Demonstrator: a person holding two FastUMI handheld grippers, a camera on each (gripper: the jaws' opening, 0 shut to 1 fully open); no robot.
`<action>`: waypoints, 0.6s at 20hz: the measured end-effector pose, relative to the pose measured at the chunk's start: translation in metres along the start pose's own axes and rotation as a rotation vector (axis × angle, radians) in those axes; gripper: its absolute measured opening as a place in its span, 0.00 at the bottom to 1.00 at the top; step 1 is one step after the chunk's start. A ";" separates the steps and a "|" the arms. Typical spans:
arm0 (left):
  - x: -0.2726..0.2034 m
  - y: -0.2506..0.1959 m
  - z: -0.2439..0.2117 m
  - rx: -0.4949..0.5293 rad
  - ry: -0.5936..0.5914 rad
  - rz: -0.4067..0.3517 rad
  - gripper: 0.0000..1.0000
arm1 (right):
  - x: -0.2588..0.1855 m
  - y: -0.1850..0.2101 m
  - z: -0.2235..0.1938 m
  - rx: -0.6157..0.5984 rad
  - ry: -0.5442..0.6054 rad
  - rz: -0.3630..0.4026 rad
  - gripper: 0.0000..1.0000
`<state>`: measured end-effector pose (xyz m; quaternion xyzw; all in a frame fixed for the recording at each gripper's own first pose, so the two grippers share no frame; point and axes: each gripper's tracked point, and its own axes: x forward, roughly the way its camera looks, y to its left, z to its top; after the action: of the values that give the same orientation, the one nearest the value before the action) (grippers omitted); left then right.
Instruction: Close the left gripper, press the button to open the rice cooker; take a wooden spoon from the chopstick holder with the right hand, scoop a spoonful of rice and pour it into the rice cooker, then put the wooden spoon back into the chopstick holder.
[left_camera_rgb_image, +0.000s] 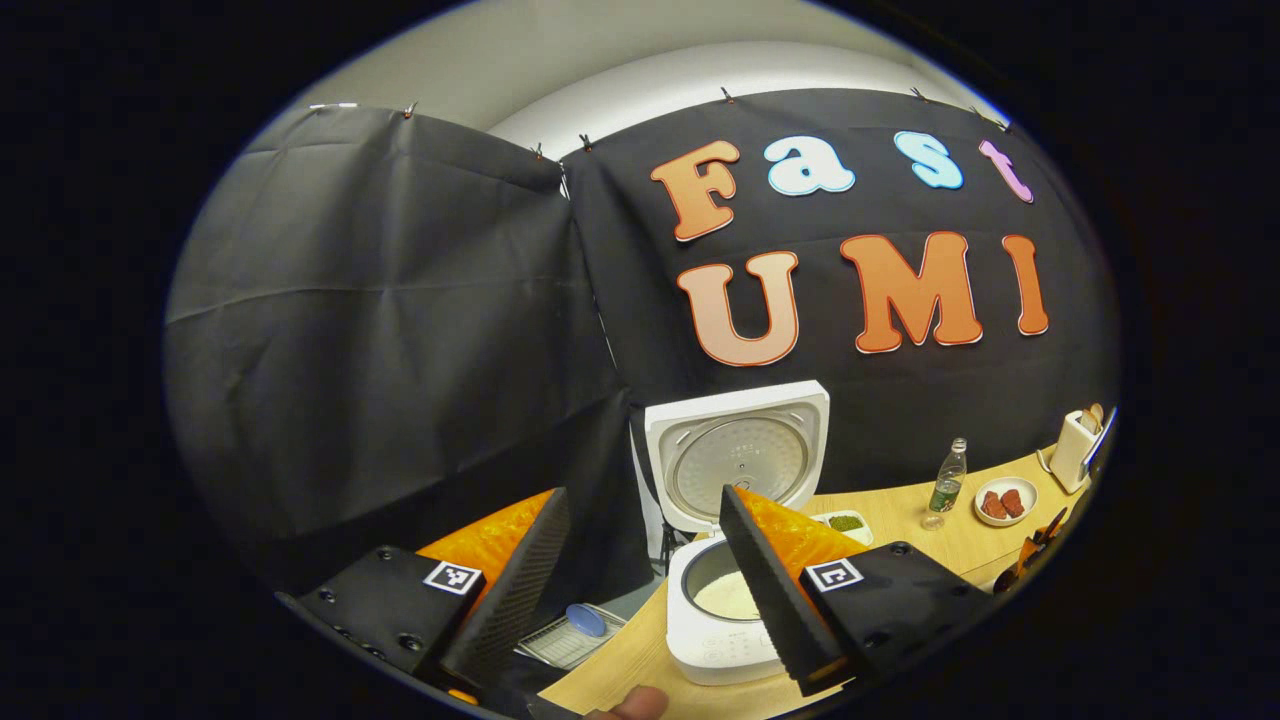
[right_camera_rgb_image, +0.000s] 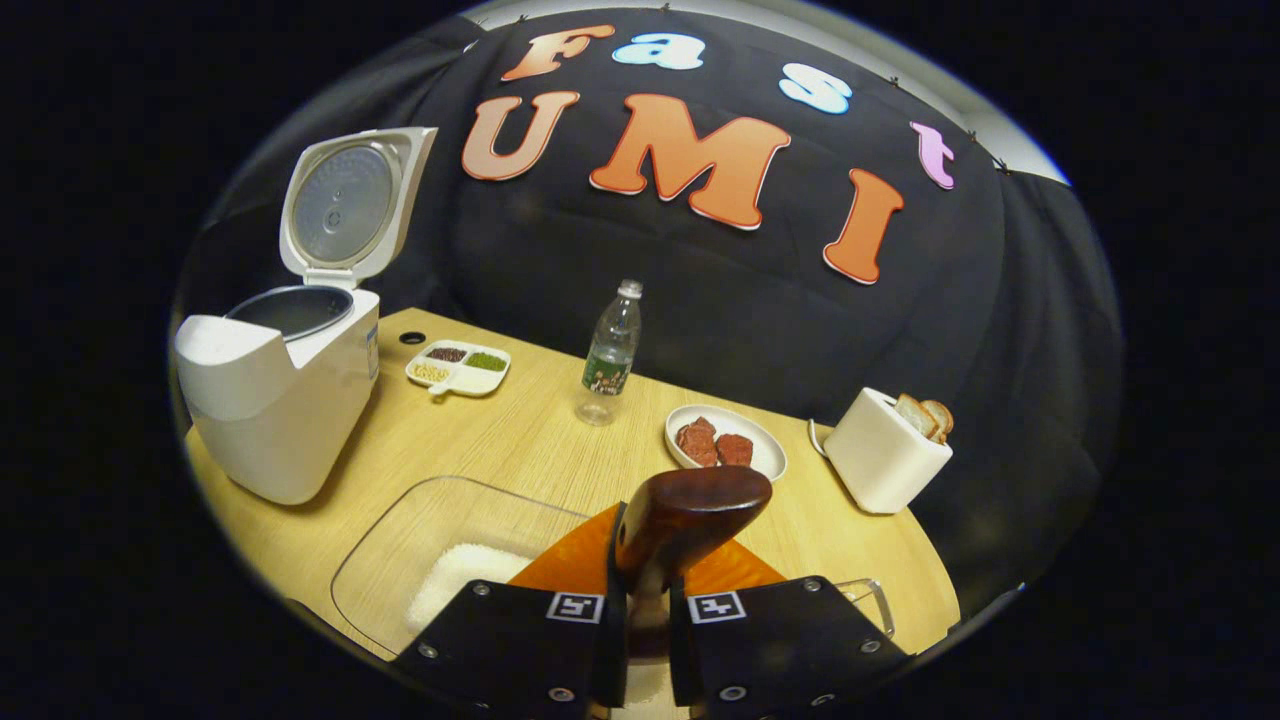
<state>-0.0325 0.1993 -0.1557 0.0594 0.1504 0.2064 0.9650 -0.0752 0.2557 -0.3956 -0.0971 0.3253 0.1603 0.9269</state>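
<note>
Left gripper (left_camera_rgb_image: 640, 560): sitting at the bottom of the left gripper view with its two fingers spread wide apart and nothing between them; the rice cooker is showing through the gap.
Right gripper (right_camera_rgb_image: 648, 590): sitting at the bottom centre of the right gripper view, its fingers drawn close together and pressing on the handle of the wooden spoon (right_camera_rgb_image: 690, 520), whose dark bowl is sticking up above them.
Rice cooker (right_camera_rgb_image: 275, 390): standing at the left of the right gripper view on the wooden table (right_camera_rgb_image: 520, 440), its lid (right_camera_rgb_image: 350, 200) standing fully open and upright; in the left gripper view the cooker (left_camera_rgb_image: 720, 620) is sitting at lower centre, with pale contents showing in the inner pot.
Rice: lying as a white heap (right_camera_rgb_image: 460, 585) in a clear container (right_camera_rgb_image: 400, 550) at the lower left of the right gripper view, just beside and below the spoon.
Chopstick holder (left_camera_rgb_image: 1030, 555): showing small and dark at the far right edge of the left gripper view; its contents are too small to make out.
Other items: a divided dish of grains (right_camera_rgb_image: 458, 366) sitting near the cooker, a plastic bottle (right_camera_rgb_image: 610, 352) standing at centre, a plate of red pieces (right_camera_rgb_image: 725, 445) lying right of it, and a toaster (right_camera_rgb_image: 885, 450) with bread slices at the right.
Hand: a fingertip (left_camera_rgb_image: 630, 703) showing at the bottom edge of the left gripper view.
</note>
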 end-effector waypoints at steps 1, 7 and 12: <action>0.000 0.001 -0.001 -0.001 0.004 0.001 1.00 | -0.001 0.002 0.001 0.027 -0.007 -0.008 0.17; 0.007 0.007 -0.012 -0.038 0.051 0.012 1.00 | -0.001 0.033 -0.004 0.110 0.011 0.036 0.17; 0.006 0.010 -0.015 -0.023 0.053 0.021 1.00 | -0.009 0.068 0.005 0.273 0.043 0.152 0.17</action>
<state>-0.0358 0.2115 -0.1703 0.0446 0.1731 0.2198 0.9590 -0.1032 0.3178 -0.3911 0.0511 0.3701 0.1822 0.9095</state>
